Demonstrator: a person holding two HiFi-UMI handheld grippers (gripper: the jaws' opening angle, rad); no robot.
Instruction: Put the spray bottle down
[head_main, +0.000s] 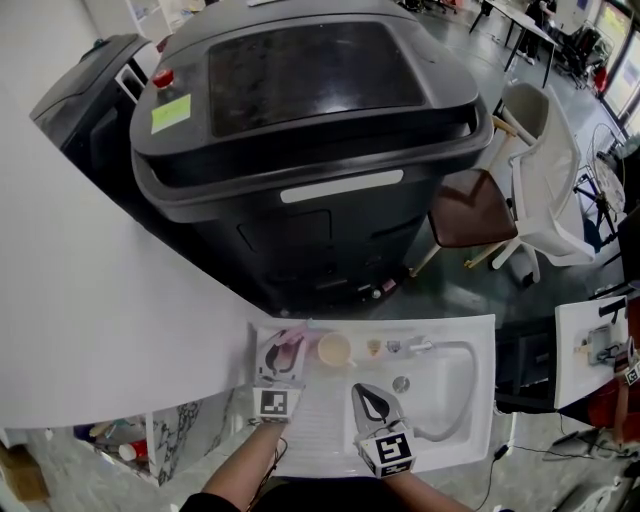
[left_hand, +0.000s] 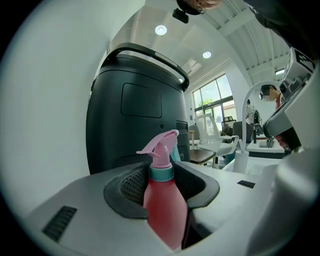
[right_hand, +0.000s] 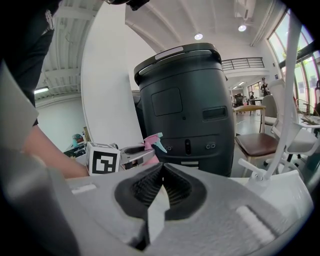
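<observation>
Left gripper (head_main: 283, 352) is clamping the spray bottle (left_hand: 165, 210) between its jaws, right gripper (head_main: 368, 395) is resting just beside it, jaws pressed together, holding nothing.

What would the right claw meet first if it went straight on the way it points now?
Probably the big black machine, right ahead of the shut right claw; depth is unclear, so the white sink top below could come first.
</observation>
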